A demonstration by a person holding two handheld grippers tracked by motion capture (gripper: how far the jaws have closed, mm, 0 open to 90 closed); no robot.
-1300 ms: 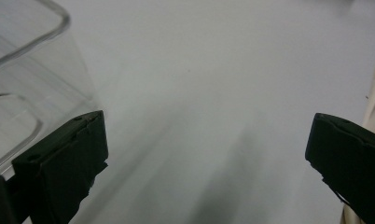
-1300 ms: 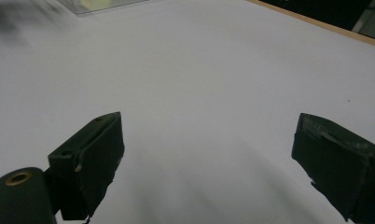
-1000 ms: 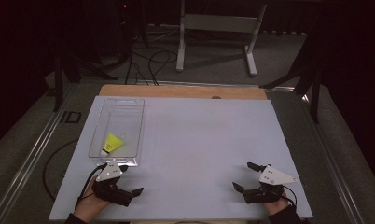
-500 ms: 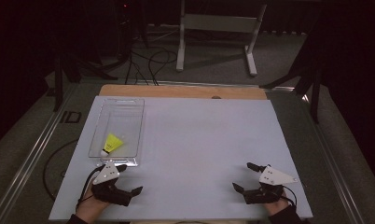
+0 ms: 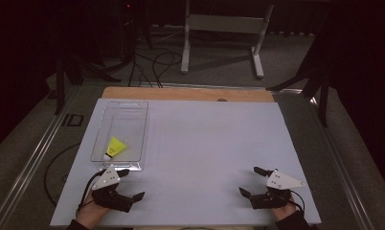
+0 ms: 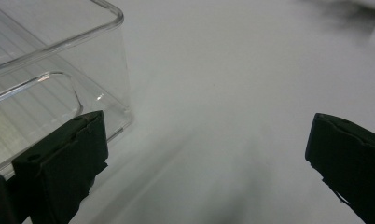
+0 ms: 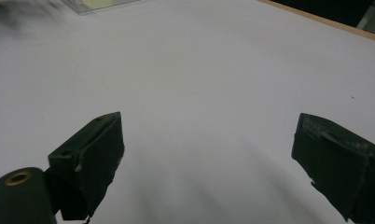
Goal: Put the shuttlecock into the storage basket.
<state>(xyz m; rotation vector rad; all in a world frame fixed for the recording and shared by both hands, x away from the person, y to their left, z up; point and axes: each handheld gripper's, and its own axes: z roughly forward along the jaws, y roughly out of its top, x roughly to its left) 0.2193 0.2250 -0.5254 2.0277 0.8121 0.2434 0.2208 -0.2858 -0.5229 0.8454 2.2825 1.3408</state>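
Okay, near edge first: the person's left hand (image 5: 92, 211) is holding the left gripper (image 5: 131, 184) low over the white table sheet (image 5: 209, 143), jaws spread wide with nothing between them, and the right hand (image 5: 282, 213) is doing the same with the right gripper (image 5: 249, 181) at the other near corner, jaws also gaping wide and holding nothing. The two grippers are sitting well apart, each with a grey three-cornered plate on top and a cable trailing off the near edge. In the left gripper view the left gripper (image 6: 204, 154) is looking along the sheet, with its left-hand jaw just beside the rounded near corner of the clear plastic bin (image 6: 59, 70); touching or not is hard to tell from this angle. In the right gripper view the right gripper (image 7: 209, 158) is facing bare white sheet, with the bin a blurred sliver (image 7: 99, 4) at the far top edge. Farther out in the high view, the clear bin (image 5: 135, 139) is lying on the left part of the sheet, long side running away from the person, and a yellow shuttlecock (image 5: 114, 147) is lying inside it toward the near end, white cork tip pointing near-left. Beyond the sheet a strip of wooden tabletop (image 5: 186, 93) is showing, then dark floor with cables (image 5: 152, 62) and a grey metal stand (image 5: 224, 28).
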